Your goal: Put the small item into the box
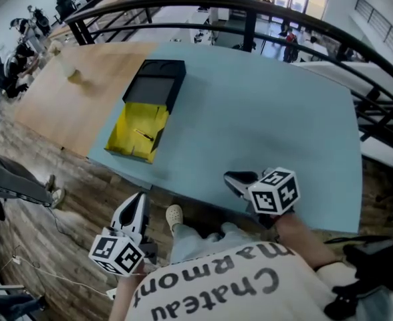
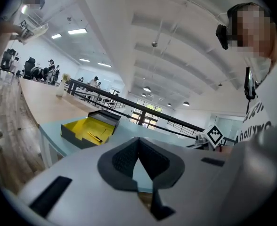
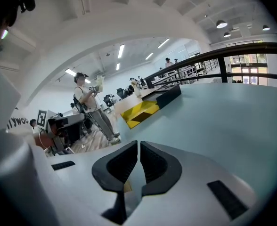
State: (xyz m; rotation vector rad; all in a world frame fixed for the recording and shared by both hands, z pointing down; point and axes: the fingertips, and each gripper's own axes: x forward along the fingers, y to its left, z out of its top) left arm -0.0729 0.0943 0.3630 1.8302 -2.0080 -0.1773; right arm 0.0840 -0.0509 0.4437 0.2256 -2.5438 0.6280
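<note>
An open black box (image 1: 146, 109) with a yellow lining lies at the left of the light blue table (image 1: 270, 126). A thin pen-like item (image 1: 143, 134) rests in its yellow half. In the left gripper view the box (image 2: 89, 130) lies ahead to the left, the item (image 2: 95, 136) inside it. My left gripper (image 1: 140, 200) hangs off the table's near edge, over the floor, its jaws shut (image 2: 138, 141) and empty. At the near edge my right gripper (image 1: 231, 178) is also shut (image 3: 138, 146), with nothing visibly held. From there the box (image 3: 141, 111) is far off.
A wooden table (image 1: 83, 92) adjoins the blue one on the left. A dark railing (image 1: 250, 12) curves behind both. A person (image 3: 89, 102) stands on the wood floor beyond the box. The holder's shoe (image 1: 174, 216) shows below the table edge.
</note>
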